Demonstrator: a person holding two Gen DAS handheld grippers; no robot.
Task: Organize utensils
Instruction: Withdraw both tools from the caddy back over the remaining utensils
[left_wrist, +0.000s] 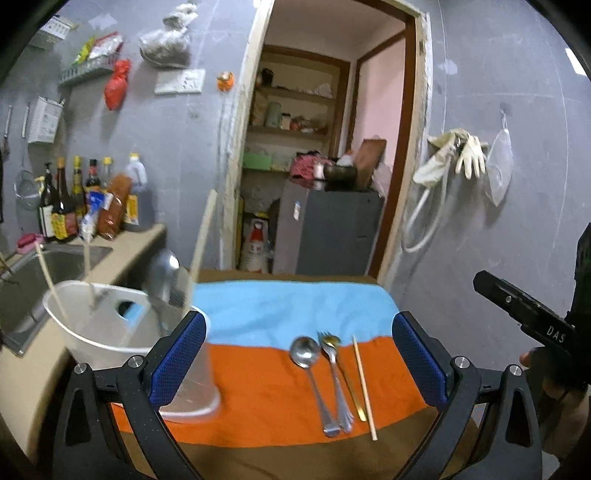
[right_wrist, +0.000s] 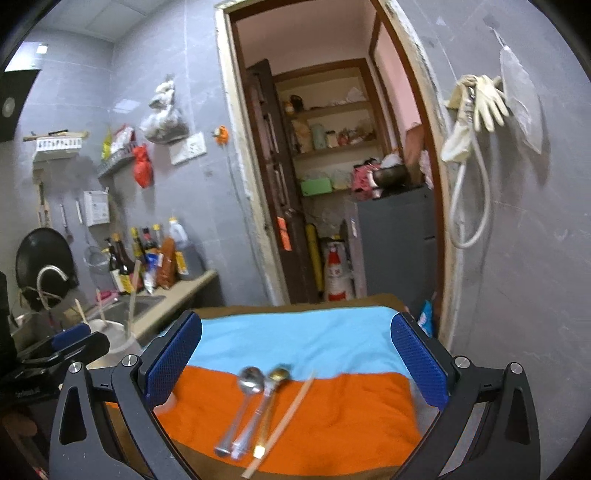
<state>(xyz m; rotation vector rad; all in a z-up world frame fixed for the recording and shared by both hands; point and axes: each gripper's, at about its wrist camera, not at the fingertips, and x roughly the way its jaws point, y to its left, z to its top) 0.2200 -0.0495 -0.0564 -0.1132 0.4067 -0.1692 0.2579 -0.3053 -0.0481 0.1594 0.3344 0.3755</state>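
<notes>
Four utensils (right_wrist: 258, 406) before open hand-held gripper (right_wrist: 295, 365)

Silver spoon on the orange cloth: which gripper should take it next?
Probably the right gripper: open and empty, with the silver spoon lying nearly centred ahead. The left gripper, also open, sits nearer the white holder.

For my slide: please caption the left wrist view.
Open left gripper above spoon, fork and chopstick on orange-blue cloth.

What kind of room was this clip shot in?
Most likely a small home kitchen: a steel sink set in a counter, sauce bottles against the tiled wall, and pantry shelves through the doorway.
</notes>
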